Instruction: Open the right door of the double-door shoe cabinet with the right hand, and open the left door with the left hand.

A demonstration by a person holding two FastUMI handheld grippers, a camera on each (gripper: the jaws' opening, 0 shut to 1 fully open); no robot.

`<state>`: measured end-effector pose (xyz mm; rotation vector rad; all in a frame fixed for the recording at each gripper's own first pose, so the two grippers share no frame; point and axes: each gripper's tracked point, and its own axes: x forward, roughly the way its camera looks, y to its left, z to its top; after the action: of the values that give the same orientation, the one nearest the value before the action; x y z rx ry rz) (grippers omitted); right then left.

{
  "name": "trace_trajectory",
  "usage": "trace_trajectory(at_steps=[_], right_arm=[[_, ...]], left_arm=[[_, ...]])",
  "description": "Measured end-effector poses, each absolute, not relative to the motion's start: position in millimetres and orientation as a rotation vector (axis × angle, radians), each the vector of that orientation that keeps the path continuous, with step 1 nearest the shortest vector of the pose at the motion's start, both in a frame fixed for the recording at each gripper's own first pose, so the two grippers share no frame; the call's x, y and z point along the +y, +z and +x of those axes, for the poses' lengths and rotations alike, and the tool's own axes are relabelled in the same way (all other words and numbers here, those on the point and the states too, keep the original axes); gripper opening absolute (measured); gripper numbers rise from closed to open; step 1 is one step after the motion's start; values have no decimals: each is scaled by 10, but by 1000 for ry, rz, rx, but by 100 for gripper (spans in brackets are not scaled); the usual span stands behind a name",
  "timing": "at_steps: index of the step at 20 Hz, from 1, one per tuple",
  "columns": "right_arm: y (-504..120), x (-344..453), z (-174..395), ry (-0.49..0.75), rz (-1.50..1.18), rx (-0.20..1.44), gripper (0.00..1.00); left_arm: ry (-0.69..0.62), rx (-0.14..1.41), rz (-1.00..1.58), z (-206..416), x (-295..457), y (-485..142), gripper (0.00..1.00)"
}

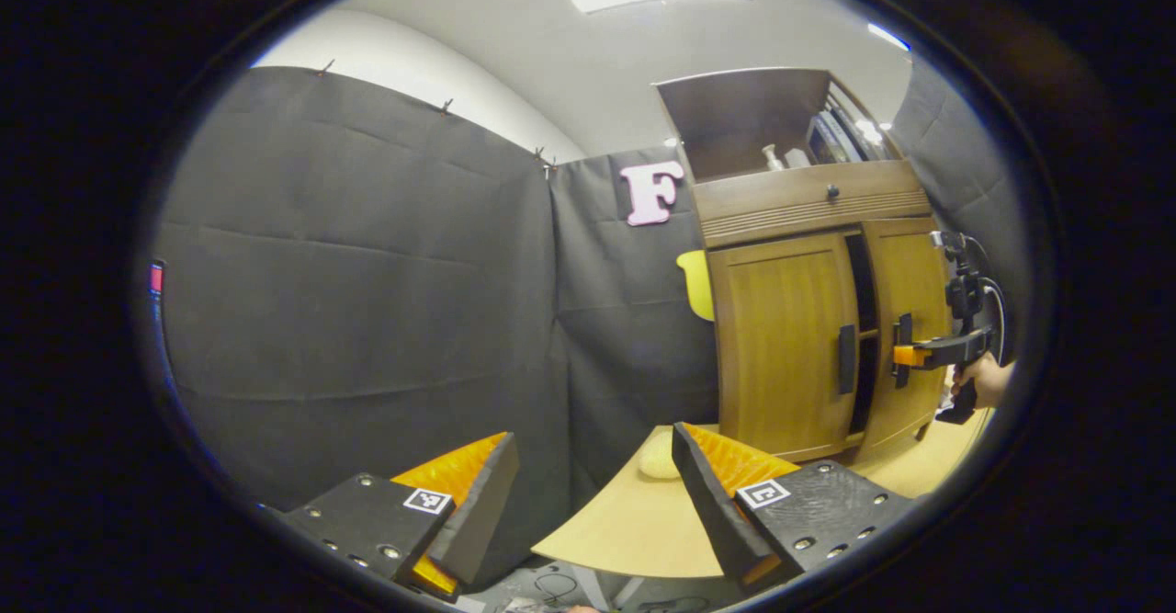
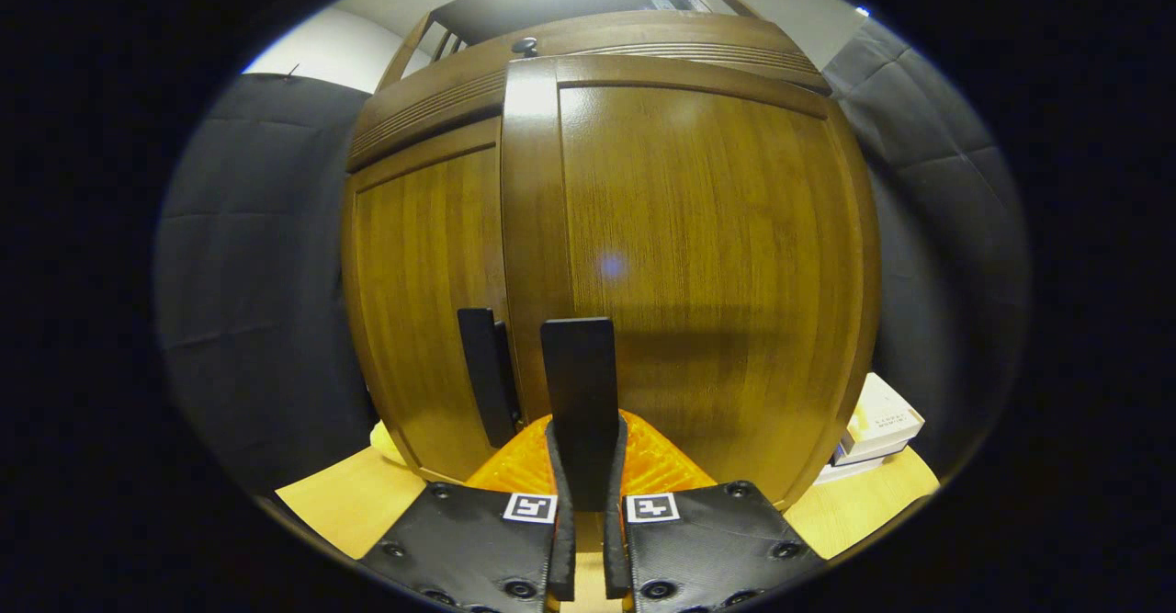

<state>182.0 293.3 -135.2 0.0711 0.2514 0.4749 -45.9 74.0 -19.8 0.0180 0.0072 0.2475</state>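
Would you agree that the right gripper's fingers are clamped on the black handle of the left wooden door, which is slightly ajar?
Not quite: the right gripper is clamped on the black handle of the right wooden door, not the left. The left gripper view shows that right door slightly ajar, with the gripper on its handle.

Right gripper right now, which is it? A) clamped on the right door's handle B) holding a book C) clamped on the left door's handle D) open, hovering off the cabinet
A: in the right gripper view the right gripper has both fingers pressed on the right door's handle, and the right door stands slightly ajar.
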Motion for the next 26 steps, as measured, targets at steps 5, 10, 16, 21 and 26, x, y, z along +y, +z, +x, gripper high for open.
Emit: trace_trajectory(at_steps=[5,10,16,21,26], right_arm=[[-1329,2684,1569,481,61,254,13],[-1265,2348,1350,475,40,251,13],[-1233,1996,1180,451,38,262,16],[-1203,1649,1048,434,56,273,13],[-1198,1221,984,381,25,283,13]], left_arm=[[165,-12,12,-342,670,-254,100],[97,-26,9,-382,594,-214,96],[23,-38,7,-410,518,-175,100],[-41,-50,13,-433,465,-146,96],[-96,-54,5,-380,190,-118,100]])
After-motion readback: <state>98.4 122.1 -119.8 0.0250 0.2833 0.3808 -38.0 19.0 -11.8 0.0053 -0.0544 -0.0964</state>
